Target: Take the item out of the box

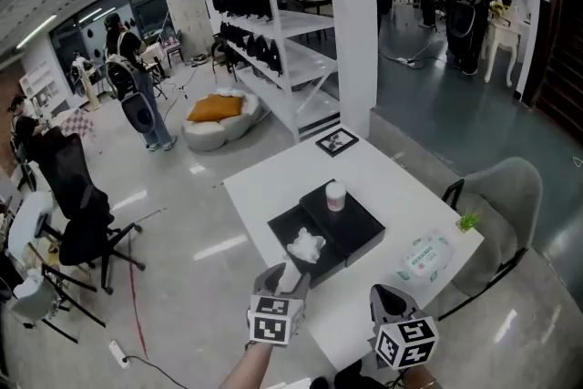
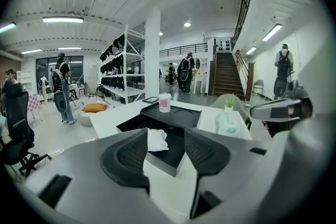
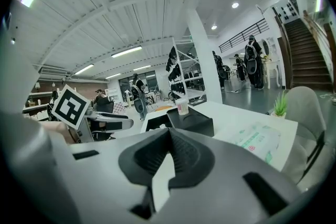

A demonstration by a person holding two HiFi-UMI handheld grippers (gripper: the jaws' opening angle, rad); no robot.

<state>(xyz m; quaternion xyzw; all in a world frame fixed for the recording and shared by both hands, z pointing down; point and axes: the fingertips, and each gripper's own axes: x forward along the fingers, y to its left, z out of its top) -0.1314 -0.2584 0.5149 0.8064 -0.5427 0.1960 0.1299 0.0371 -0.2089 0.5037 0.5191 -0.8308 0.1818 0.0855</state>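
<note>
Inside the black box (image 1: 288,226) lies the crumpled white item (image 1: 306,245). Just short of the box, the left gripper (image 1: 286,276) hovers with jaws apart and empty; the right gripper (image 1: 390,298) is closed on nothing. Judged an approach: next, reach in and pinch the item.

On the white table (image 1: 273,182), the box (image 1: 284,229) and its lid (image 1: 357,219) are black, the crumpled item (image 1: 306,245) is white, and the cup (image 1: 335,195) is pink and white. The wipes pack (image 1: 425,256) is white with green print, and the small plant (image 1: 469,220) is green. The left gripper (image 2: 165,150) and right gripper (image 3: 169,134) are grey with black ribbed pads (image 2: 131,157), and their 2 cubes (image 1: 275,319) carry black-and-white square markers.
</note>
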